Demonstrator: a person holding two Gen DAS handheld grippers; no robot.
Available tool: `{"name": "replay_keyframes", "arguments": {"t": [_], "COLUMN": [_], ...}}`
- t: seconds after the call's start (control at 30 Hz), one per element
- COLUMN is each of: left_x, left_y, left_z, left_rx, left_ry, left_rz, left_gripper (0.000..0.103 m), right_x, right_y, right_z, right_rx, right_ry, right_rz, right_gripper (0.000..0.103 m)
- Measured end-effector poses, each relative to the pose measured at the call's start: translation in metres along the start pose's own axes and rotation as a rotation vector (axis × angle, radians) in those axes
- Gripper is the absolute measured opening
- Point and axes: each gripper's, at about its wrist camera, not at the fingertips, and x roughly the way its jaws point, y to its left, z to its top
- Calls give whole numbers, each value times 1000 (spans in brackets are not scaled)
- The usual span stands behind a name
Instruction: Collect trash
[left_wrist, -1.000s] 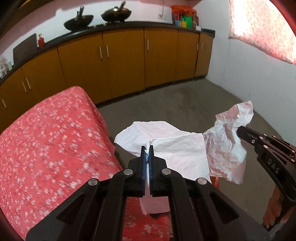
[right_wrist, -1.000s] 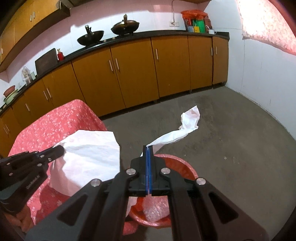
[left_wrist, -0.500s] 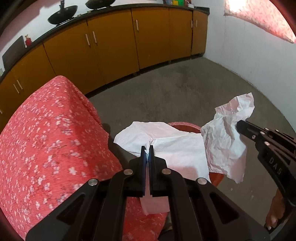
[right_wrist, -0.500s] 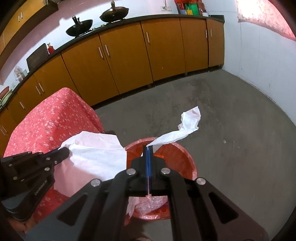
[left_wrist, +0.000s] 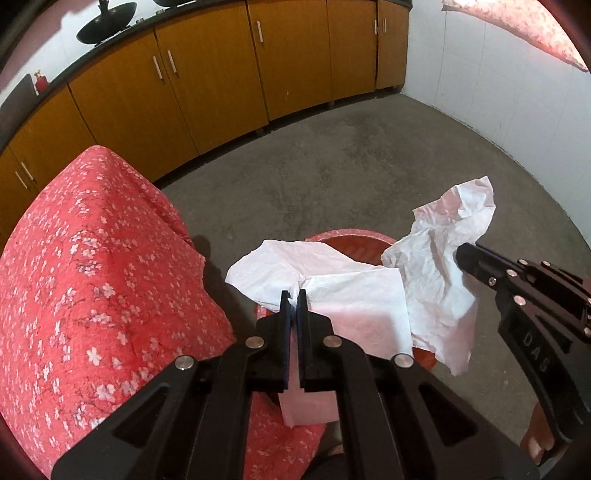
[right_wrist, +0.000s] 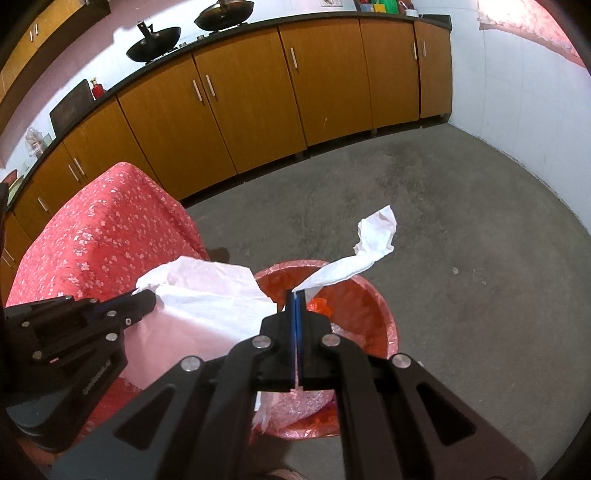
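My left gripper is shut on a flat white paper napkin and holds it over the red bin. My right gripper is shut on a crumpled white tissue that sticks up and to the right above the red bin, which is lined with a pink plastic bag. The left gripper with its napkin shows at the left of the right wrist view. The right gripper with its tissue shows at the right of the left wrist view.
A table with a red flowered cloth stands just left of the bin. Orange kitchen cabinets run along the back with woks on the counter. A white tiled wall is at the right. The floor is grey concrete.
Both grippers have tilted down and moved closer over the red bin, each still holding its paper. The bin now shows more fully under them.
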Motion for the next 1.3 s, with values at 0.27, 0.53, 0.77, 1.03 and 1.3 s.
{"name": "replay_keyframes", "arguments": {"t": [0.27,0.53,0.77,1.03,1.3], "left_x": [5,4,-12,-75,-151], "left_y": [-11,-7,13,56,102], "left_z": [-3,-2,-3,-10,-28], "left_rx": [-10,-36,-107,-180,-258], "left_ry": [22,16,-27,-180,-314], "left_rz": [12,-9,-10,49,105], "left_gripper": [4,31,33,34,42], "right_x": [6,4,-16,-77,-152], "right_y": [-5,-7,-11,2,52], "right_z": [-3,-5,-3,8,10], "right_rx": [12,19,13,-23,-102], "right_ry": [12,4,-36,-167,-309], "right_rz": [8,-5,-25,-19,9], "right_gripper": [7,10,16,26,36]}}
